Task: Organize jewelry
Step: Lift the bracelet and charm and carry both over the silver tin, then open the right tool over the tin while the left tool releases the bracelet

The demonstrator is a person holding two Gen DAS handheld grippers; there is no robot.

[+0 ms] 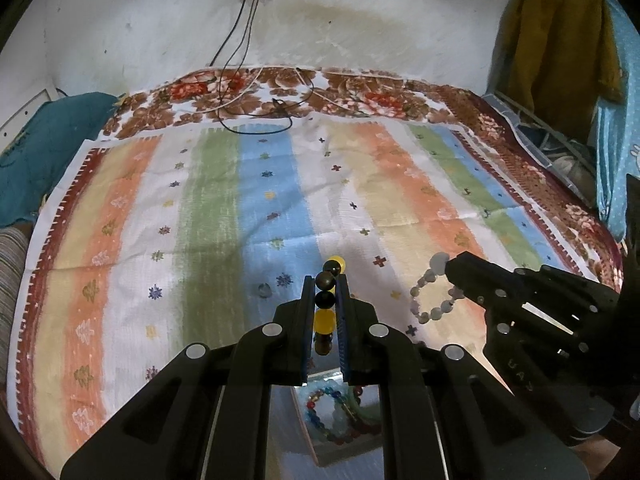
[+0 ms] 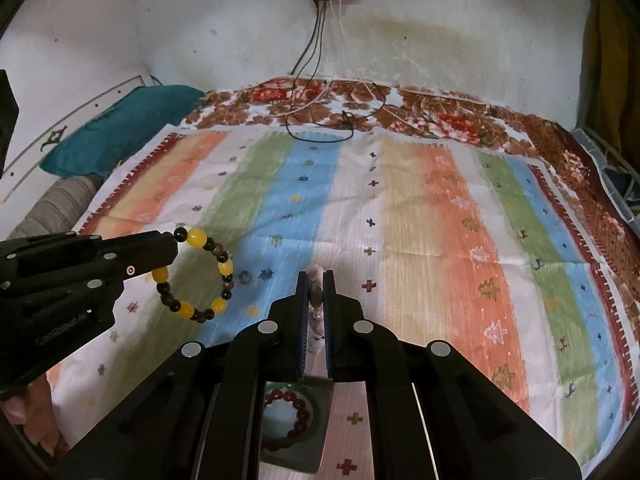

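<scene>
Left gripper (image 1: 325,280): fingers narrow, clamped on a bracelet of round yellow and dark brown beads (image 2: 196,276). In the left wrist view the beads run in a line between the two fingers, along their length, with two beads poking past the tips. In the right wrist view the rest of the loop hangs free below and beyond the fingertips, clear of the bed.

Right gripper (image 2: 316,280): fingers narrow, pinched on a bracelet of pale grey-white round beads (image 1: 434,296). Held the same way, a short run of beads between the fingers and the loop dangling off the tips.

Both bracelets are off the striped pastel cloth (image 1: 240,208) covering the bed. The two grippers sit side by side, near each other but not touching, both angled down.

A small tray-like container with other bead bracelets (image 1: 340,412) shows below and behind each pair of fingers, towards the person, partly hidden by the gripper bodies. Judgement: if that is the drop point, each hand must draw back so its loop hangs over it; neither hand looks clearly nearer.

A small dark loose bead (image 1: 264,290) lies on the cloth just left of the left fingertips.
</scene>
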